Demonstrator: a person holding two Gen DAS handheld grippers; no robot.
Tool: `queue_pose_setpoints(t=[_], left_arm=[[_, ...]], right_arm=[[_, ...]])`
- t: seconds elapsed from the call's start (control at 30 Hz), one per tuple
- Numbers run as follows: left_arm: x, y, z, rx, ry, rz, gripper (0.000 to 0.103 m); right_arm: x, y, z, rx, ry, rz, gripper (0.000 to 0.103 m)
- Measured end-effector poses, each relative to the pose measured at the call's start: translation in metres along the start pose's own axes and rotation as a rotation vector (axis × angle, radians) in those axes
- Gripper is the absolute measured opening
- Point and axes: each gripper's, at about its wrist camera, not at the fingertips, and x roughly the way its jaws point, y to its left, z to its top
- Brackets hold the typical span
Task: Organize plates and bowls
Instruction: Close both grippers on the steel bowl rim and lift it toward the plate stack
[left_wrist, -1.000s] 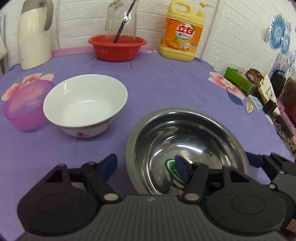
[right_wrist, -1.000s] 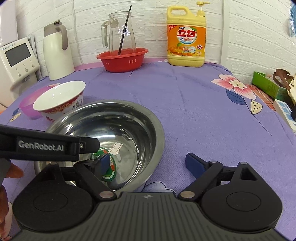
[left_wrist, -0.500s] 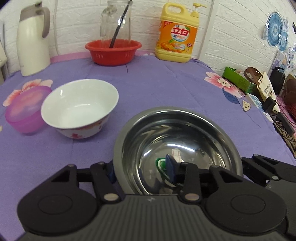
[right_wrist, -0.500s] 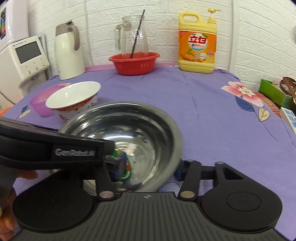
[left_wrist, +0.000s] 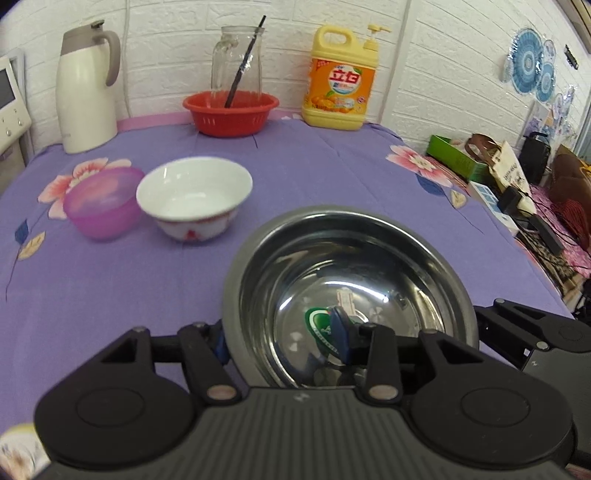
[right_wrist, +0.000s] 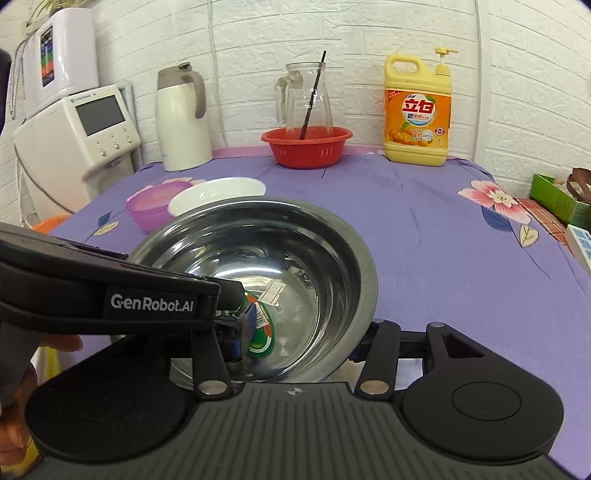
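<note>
The steel bowl (left_wrist: 347, 291), low and centre in both views, is being gripped by its near rim by both the left gripper (left_wrist: 282, 341) and the right gripper (right_wrist: 295, 343), fingers closed on the wall. Nothing is stacked yet: the white bowl (left_wrist: 194, 201) and pink bowl (left_wrist: 101, 206) are sitting apart at left on the tabletop (left_wrist: 332, 177).

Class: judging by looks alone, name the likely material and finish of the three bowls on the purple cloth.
Large bowl: likely polished stainless steel; mirror-like reflections.
White bowl: probably glazed ceramic; glossy, opaque, with a red pattern outside.
Pink bowl: likely plastic; translucent, with a matte frosted look.
</note>
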Motion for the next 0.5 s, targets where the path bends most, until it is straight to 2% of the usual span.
queue_pose_setpoints(t=[0.27,0.5], left_arm=[[-0.038,-0.016,-0.051,0.025,0.023,-0.054,0.039],[-0.054,-0.025,-0.077,0.048,0.034,-0.071,0.039]], right_arm=[[-0.047,0.014,-0.04,0.019,0.044,-0.007,0.086],[-0.07,0.019,-0.064,0.053,0.07,-0.003,0.086]])
